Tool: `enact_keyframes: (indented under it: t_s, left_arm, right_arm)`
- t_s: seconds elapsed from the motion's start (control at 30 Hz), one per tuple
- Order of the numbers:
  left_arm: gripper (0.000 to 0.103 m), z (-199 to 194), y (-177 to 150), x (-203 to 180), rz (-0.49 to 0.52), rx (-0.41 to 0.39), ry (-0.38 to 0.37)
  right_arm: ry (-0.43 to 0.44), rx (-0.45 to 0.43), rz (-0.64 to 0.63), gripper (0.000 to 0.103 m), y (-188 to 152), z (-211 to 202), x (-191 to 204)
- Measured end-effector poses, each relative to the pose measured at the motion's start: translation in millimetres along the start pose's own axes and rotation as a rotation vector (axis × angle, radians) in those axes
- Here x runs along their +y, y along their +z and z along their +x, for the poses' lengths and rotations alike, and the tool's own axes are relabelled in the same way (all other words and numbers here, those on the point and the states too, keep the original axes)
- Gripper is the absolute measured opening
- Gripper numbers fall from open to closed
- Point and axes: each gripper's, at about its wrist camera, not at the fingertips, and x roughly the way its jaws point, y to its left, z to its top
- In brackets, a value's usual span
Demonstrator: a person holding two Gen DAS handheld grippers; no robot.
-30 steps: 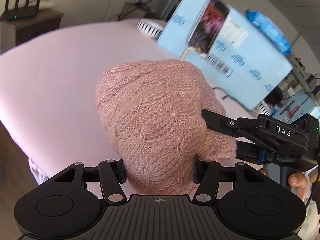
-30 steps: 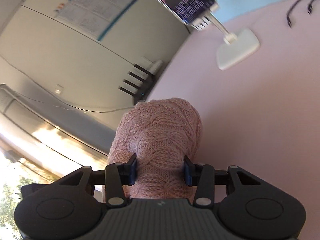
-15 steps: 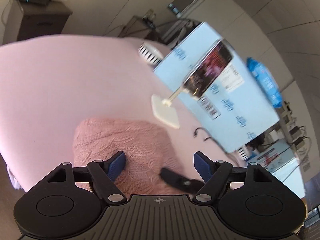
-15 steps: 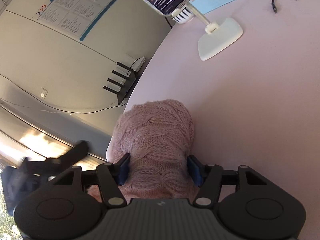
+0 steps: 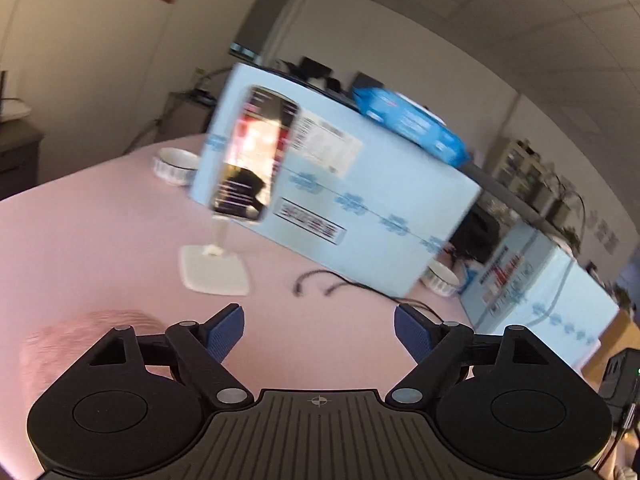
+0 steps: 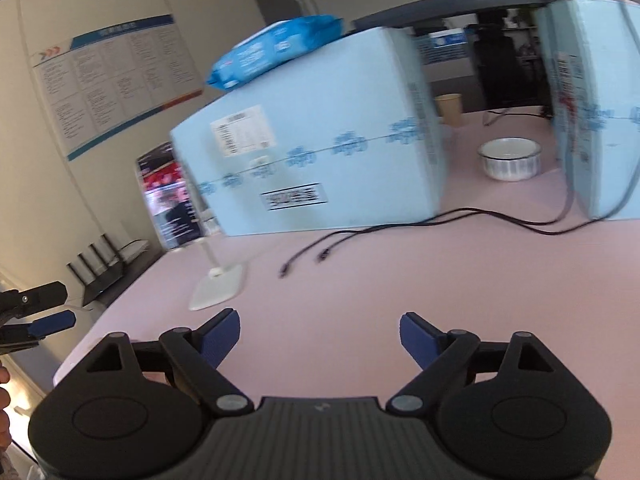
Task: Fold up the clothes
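Pink sweater in left view only

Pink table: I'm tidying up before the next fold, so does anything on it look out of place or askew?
Two loose black cable ends trail unplugged across the pink tablecloth, and a blue wipes packet sits askew atop the pale blue box. Nothing looks spilled or damaged.
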Motion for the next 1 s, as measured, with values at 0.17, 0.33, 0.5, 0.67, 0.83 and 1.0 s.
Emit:
enact_keyframes:
  t_s: [0.17,0.33,0.5,0.67,0.83,1.0]
  left_arm:
    - [0.085,108.0,-52.9,-88.5,0.258,0.13,0.065]
    - [0.085,176.3,-89.0,-97.3,0.21,0.224,0.084]
    - [0.092,194.9,-108.9,-103.4,0.35,0.169,0.136]
    - [0.103,219.4,-94.4,-100.3,0.286,0.164,0.165]
    - [0.103,229.1,-93.4,-107.4,0.306,0.16,0.204]
    - [0.103,228.0,-94.4,-108.0,0.313,0.158,0.204]
  right_arm:
    - [-0.215,0.032,0.059,0.091,-20.4,10.4,-76.3]
    - [-0.352,0.031,0.016,0.091,-38.3,30.1,-118.8]
    - [-0.441,0.026,-0.076,0.103,-38.2,63.7,-119.2]
    - [-0.499,0.013,-0.054,0.103,-25.0,91.1,-119.8]
    - [-0.532,0.008,-0.068,0.103,-21.5,97.5,-115.8]
    - [-0.521,0.005,-0.058,0.103,-20.2,97.7,-116.8]
